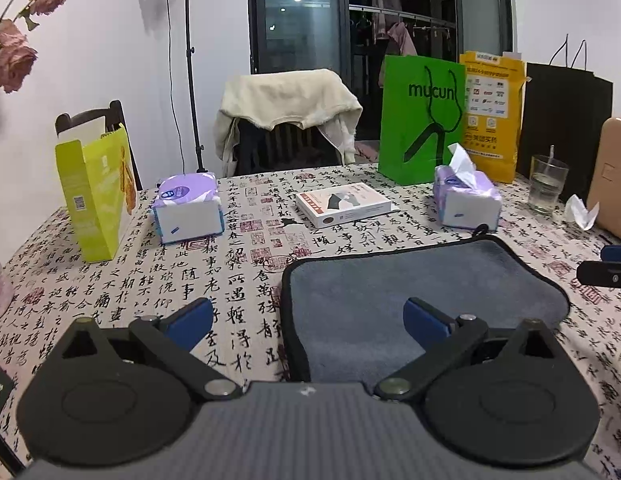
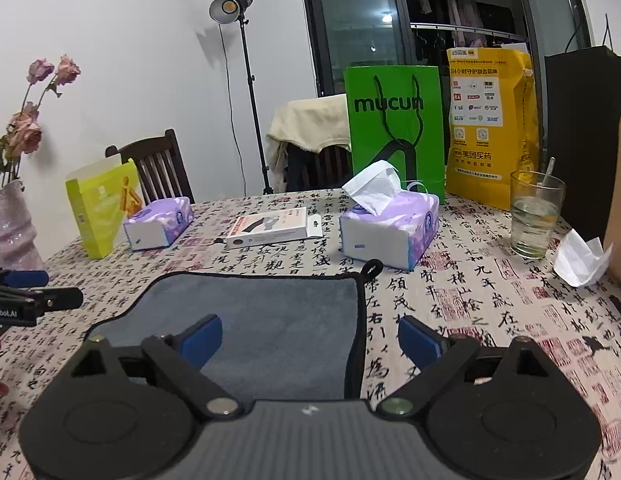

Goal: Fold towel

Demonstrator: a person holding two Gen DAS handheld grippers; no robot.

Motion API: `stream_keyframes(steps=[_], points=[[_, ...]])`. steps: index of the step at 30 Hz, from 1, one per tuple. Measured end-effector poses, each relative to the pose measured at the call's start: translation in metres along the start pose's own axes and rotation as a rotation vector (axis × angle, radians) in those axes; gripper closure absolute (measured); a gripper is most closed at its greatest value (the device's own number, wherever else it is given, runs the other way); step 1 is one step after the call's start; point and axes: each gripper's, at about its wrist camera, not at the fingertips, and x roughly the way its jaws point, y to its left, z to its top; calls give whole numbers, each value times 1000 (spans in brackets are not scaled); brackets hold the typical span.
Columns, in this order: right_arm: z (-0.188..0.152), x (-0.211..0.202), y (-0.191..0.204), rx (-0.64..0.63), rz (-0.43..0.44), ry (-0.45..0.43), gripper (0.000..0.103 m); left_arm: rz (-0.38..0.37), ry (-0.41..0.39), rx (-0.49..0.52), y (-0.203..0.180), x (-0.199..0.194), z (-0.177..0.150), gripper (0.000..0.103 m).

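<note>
A grey towel with a black hem lies flat on the calligraphy-print tablecloth; it also shows in the right wrist view. My left gripper is open over the towel's left near edge, its right blue pad above the cloth and its left pad above the tablecloth. My right gripper is open over the towel's right near edge, straddling the hem. The towel has a small hanging loop at its far right corner. Each gripper shows at the edge of the other's view.
Two purple tissue packs, a white flat box, a lime-yellow carton, a green bag, a yellow bag, a black bag, a water glass and a crumpled tissue stand beyond the towel. Chairs stand behind the table.
</note>
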Motion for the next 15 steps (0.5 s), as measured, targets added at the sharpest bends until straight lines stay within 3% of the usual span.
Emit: stream_keyframes(steps=[15], points=[[-28, -58, 13, -15, 12, -7, 4, -10, -25, -19, -16, -61, -29, 0]])
